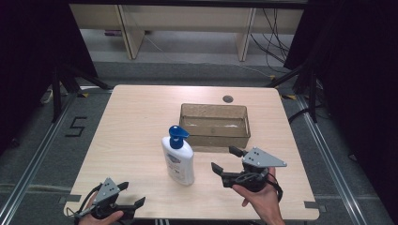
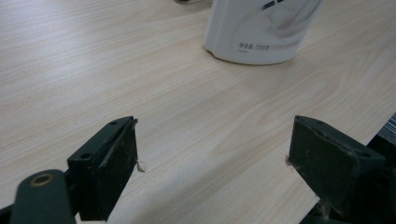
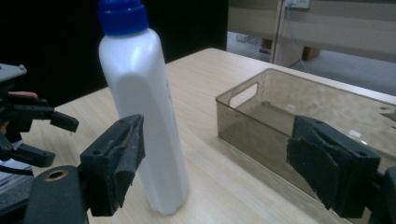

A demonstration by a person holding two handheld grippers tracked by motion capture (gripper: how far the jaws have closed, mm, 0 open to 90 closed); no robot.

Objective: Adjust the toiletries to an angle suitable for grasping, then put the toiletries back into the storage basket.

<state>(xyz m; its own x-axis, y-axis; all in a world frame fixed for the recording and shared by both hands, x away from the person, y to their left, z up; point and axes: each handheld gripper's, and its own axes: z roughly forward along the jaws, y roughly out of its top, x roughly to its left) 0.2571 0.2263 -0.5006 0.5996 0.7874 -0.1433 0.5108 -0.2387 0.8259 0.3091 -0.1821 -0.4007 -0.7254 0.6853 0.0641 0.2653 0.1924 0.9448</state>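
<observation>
A white bottle (image 1: 178, 161) with a blue pump cap (image 1: 178, 136) stood upright on the light wooden table (image 1: 131, 126), roughly between the two hand-held tools and a little beyond them. The right gripper (image 1: 228, 161) hovered just to the right of the bottle, its jaws spread wide and empty, pointed toward the bottle's side. Seen from the right gripper view, the bottle (image 3: 142, 116) rose just ahead of that tool's left jaw, close to it but with no clear contact, while a smoky transparent bin (image 3: 299, 116) lay ahead of its right jaw. In the high view that bin (image 1: 214, 125) sat directly beyond the right gripper and just behind the bottle, apart from both. The person's right hand (image 1: 260, 199) gripped the tool from below, near the table's front edge.

The left gripper (image 1: 133, 196) was low at the near left corner of the table, well apart from the bottle, its jaws also wide open with nothing between them. In the left gripper view, only the base of the bottle (image 2: 259, 32) appeared, far ahead and toward the right jaw's side, with bare wood grain between the jaws. The person's left hand (image 1: 101, 215) held this tool at the table edge. The left gripper (image 3: 44, 135) also appeared off to the left in the right gripper view.
</observation>
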